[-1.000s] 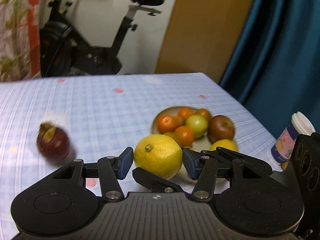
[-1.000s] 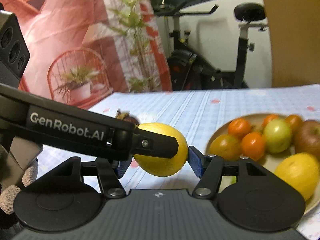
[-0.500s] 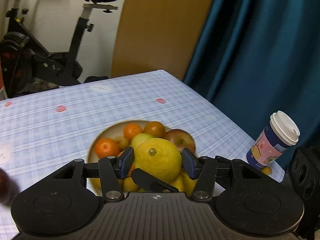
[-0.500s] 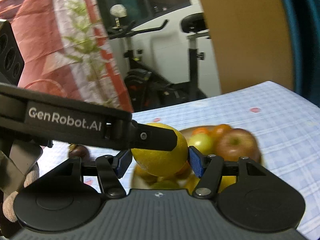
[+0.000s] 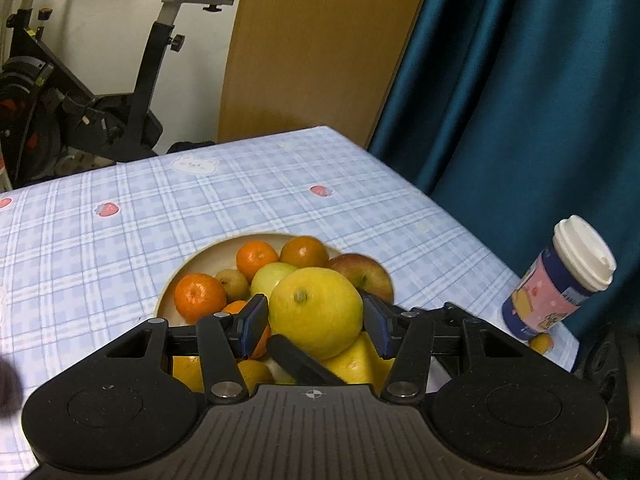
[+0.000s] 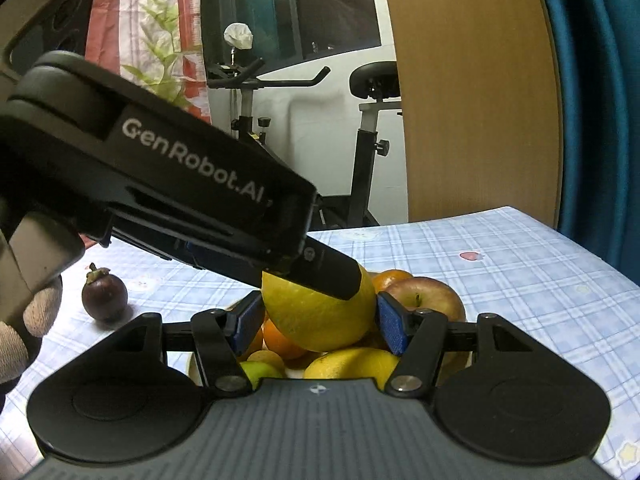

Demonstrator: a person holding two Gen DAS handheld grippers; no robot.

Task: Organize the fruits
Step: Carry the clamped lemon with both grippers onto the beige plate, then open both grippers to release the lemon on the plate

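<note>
Both grippers hold one large yellow lemon (image 5: 316,312) above the fruit plate (image 5: 200,264). My left gripper (image 5: 314,322) has its blue pads on the lemon's sides. My right gripper (image 6: 316,322) grips the same lemon (image 6: 316,320) crosswise; one left finger (image 6: 320,270) lies across its top. The plate holds tangerines (image 5: 200,298), a green fruit, a red apple (image 5: 366,272) and other yellow fruit. A dark mangosteen (image 6: 105,298) sits on the cloth left of the plate.
A checked blue tablecloth (image 5: 120,220) covers the table. A lidded paper cup (image 5: 560,280) stands near the table's right edge by a teal curtain. An exercise bike and a wooden panel stand behind the table.
Both grippers carried the lemon from the open cloth to right over the plate. The mangosteen slid out of the left wrist view to the left.
</note>
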